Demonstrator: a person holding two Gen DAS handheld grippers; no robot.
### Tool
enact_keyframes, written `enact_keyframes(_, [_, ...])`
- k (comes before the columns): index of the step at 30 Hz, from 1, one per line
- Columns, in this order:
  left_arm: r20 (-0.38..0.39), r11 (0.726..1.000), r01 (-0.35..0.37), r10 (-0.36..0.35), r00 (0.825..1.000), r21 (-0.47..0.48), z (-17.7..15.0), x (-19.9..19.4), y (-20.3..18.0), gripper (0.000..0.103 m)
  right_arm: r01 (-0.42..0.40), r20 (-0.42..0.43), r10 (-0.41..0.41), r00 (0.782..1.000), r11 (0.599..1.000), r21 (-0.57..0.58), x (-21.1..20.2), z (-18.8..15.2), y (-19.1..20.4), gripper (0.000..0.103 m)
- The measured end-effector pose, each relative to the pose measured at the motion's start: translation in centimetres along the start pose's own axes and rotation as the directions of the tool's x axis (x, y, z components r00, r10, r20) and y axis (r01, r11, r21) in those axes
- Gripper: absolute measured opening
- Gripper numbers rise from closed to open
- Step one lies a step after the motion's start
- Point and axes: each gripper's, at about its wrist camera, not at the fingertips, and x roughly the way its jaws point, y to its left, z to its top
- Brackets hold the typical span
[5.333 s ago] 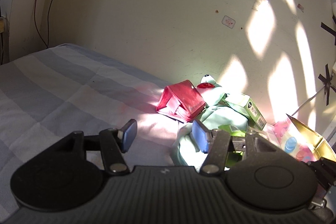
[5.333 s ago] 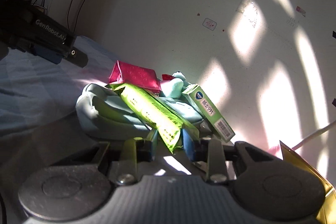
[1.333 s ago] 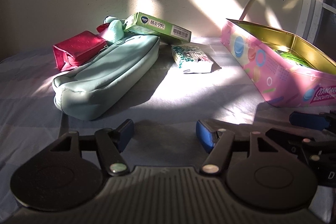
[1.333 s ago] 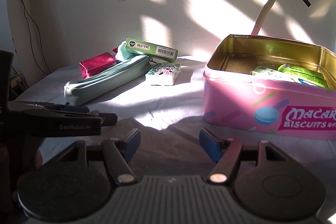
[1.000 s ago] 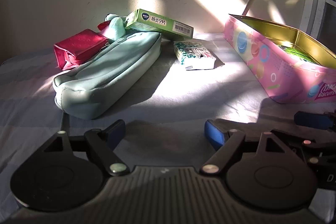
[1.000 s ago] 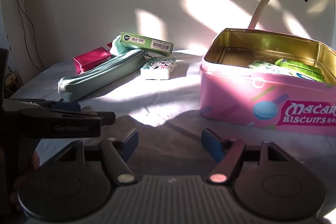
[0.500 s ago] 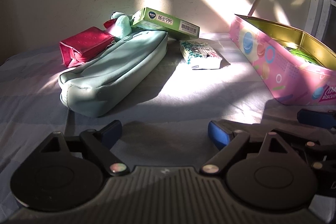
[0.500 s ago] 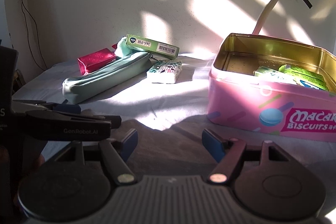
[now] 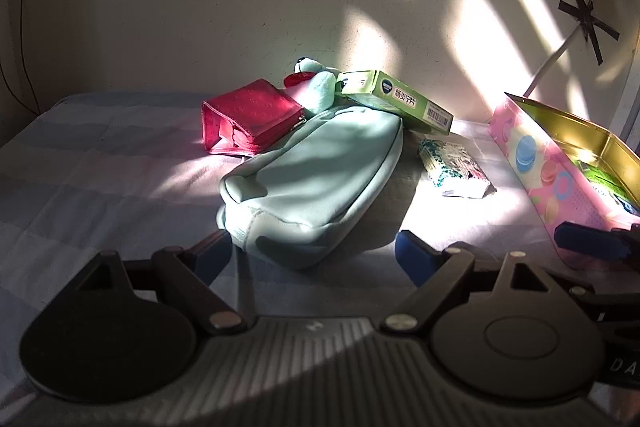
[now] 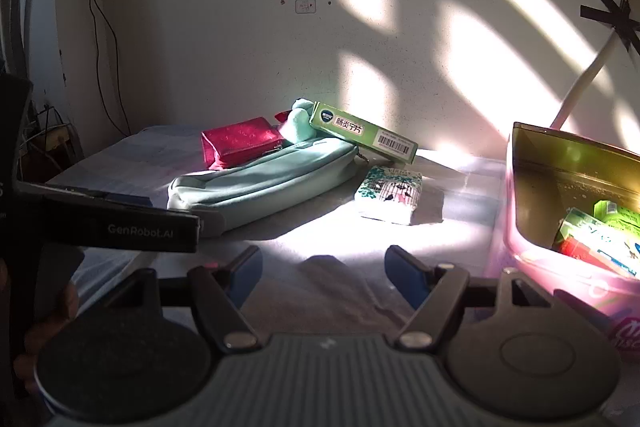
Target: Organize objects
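blue-padded and spread wide, the left tongs (image 9: 312, 255) sit low over the bed (image 9: 100, 163) with nothing between their pads, the mouth lined up on the near end of the mint pouch (image 9: 316, 183); my guess is that the wide opening is meant to take the pouch's fat corner. the right tongs (image 10: 322, 269) are parted too and hold nothing, hanging over the sunlit sheet between the pouch and the pink biscuit tin (image 10: 516, 243), likely so either one is in reach.

the pouch is soft, long and zipped, lying at a slant with its far end tucked under the green carton (image 9: 394, 101), which leans on it and would probably slide if the pouch is pulled. just to the right of it, apart from it on the sheet, lies a small patterned tissue pack (image 10: 390, 199), flat and free. the tin stands open at the right, gold inside, with a few green and red packets already lying in its bottom, so it reads as the place for the loose things.

farther back a red wallet (image 9: 252, 117) rests against the pouch's far side, and a small teal plush (image 9: 316, 79) sits behind it, close to the wall.
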Motion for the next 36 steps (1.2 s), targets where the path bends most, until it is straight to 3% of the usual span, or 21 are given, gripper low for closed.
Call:
enact_keyframes(6, [0.058,0.997,0.050,-0.053,0.997,0.066,0.4,-1.7,-3.4,0.098,0.067,0.076,-0.068,0.995,0.998,0.013,-3.4,-1.6,-1.6,0.080])
enact_keyframes(9, [0.135,0.993,0.032,-0.048,0.990,0.118,0.9,-3.2,-5.4,0.102,0.141,0.144,-0.144,0.979,0.990,0.033,-6.5,-2.9,-3.7,0.092])
enact_keyframes(11, [0.161,0.990,0.052,-0.073,0.984,0.134,1.2,-3.9,-6.7,0.103,0.183,0.173,-0.191,0.966,0.981,0.064,-8.3,-3.4,-4.7,0.092])
enact_keyframes(13, [0.162,0.985,0.088,-0.113,0.980,0.151,1.5,-4.3,-8.2,0.103,0.232,0.205,-0.249,0.947,0.967,0.106,-10.2,-3.9,-5.9,0.093])
enact_keyframes(17, [0.170,0.960,0.133,-0.178,0.969,0.247,1.9,-5.4,-13.0,0.103,0.323,0.289,-0.382,0.878,0.918,0.232,-14.3,-5.0,-8.7,0.103])
enact_keyframes(21, [0.207,0.923,0.196,-0.274,0.939,0.330,1.7,-7.2,-17.9,0.103,0.381,0.318,-0.466,0.826,0.877,0.293,-17.3,-6.4,-10.9,0.103])
enact_keyframes(26, [0.090,0.862,0.315,-0.379,0.921,0.398,0.9,-7.5,-23.3,0.103,0.432,0.189,-0.504,0.843,0.843,0.319,-18.5,-7.9,-13.1,0.103])
enact_keyframes(32, [0.029,0.826,0.282,-0.338,0.941,0.488,-0.9,-7.9,-27.0,0.103,0.445,0.141,-0.544,0.827,0.787,0.426,-20.4,-9.7,-15.2,0.103])
enact_keyframes(36, [0.003,0.825,0.294,-0.337,0.942,0.482,-1.2,-7.9,-27.0,0.103,0.425,0.120,-0.539,0.834,0.765,0.484,-20.9,-10.1,-16.2,0.103])
